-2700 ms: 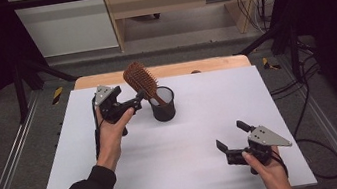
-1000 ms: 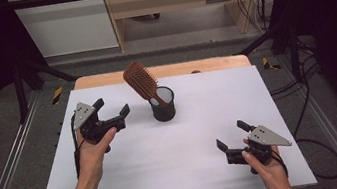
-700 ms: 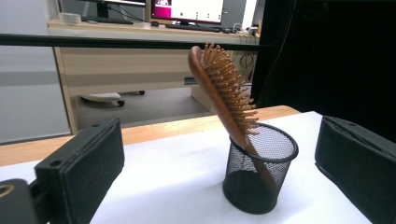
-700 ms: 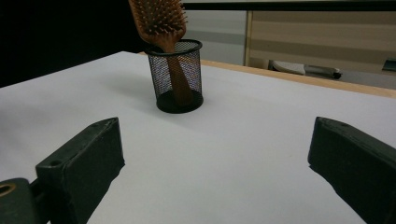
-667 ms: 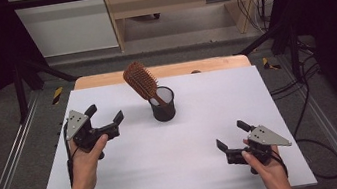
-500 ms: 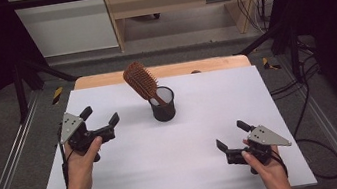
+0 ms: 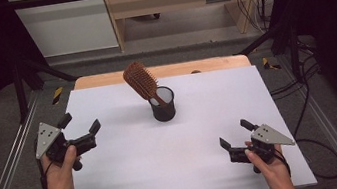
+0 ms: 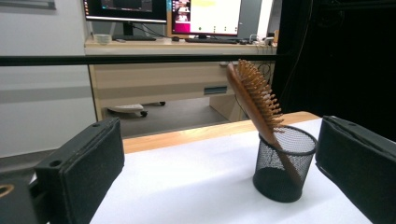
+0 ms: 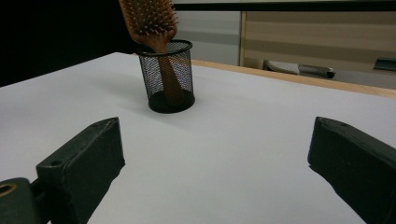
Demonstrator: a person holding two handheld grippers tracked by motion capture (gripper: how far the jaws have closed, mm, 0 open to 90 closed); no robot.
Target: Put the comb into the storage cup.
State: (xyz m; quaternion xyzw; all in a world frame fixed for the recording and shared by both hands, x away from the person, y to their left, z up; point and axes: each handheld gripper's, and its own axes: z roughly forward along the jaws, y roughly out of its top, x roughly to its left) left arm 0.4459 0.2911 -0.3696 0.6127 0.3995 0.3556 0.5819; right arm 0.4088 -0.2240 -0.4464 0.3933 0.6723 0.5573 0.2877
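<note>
A brown wooden paddle hairbrush (image 7: pixel 140 81) stands handle-down in a small black wire-mesh cup (image 7: pixel 163 105), leaning toward the table's left side with its bristled head well above the rim. The cup sits on the white table (image 7: pixel 183 173) a little behind the middle, with bare surface on every side of it and the strip of light wooden edge (image 7: pixel 103 80) beyond.

The left tongs (image 7: pixel 80 129) are held near the left edge of the table, jaws spread wide and holding nothing, well apart from the cup. The left gripper view has the cup (image 8: pixel 283 163) and brush (image 8: pixel 256 98) standing between its two jaws but farther off.

The right tongs (image 7: pixel 236 134) hover near the front right corner, jaws likewise wide apart and holding nothing, with open white surface between them and the cup (image 9: pixel 166 74).
</note>
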